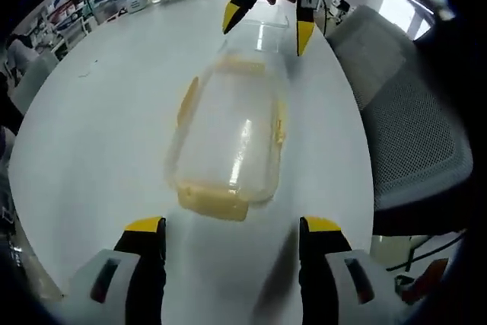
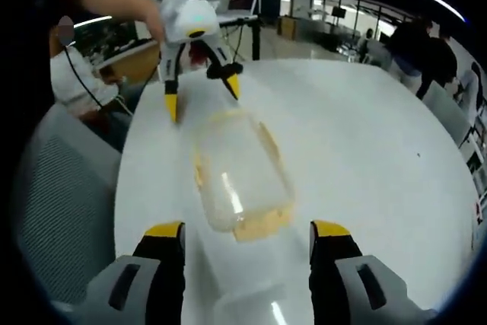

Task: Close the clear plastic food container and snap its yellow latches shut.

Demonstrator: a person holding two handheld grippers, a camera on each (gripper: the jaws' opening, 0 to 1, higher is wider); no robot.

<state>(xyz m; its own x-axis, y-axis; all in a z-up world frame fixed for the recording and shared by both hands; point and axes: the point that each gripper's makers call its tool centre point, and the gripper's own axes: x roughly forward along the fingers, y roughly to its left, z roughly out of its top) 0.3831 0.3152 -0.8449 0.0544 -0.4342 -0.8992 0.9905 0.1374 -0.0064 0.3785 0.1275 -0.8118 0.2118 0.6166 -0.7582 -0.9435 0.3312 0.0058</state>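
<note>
Biggest worry here: the clear plastic food container point(image 1: 227, 138) is light and sits on a slick white table point(image 1: 106, 119), so if I push on one yellow latch point(image 1: 213, 202) with nothing bracing the far end, I reckon it just skates away. Both sets of fingers are spread wide apart, holding nothing; my left gripper point(image 1: 232, 235) is at one short end, my right gripper point(image 2: 247, 240) at the opposite one. The container lies between them, lid looks seated, with yellow latches along its sides and ends. Can't tell if any are snapped
</note>
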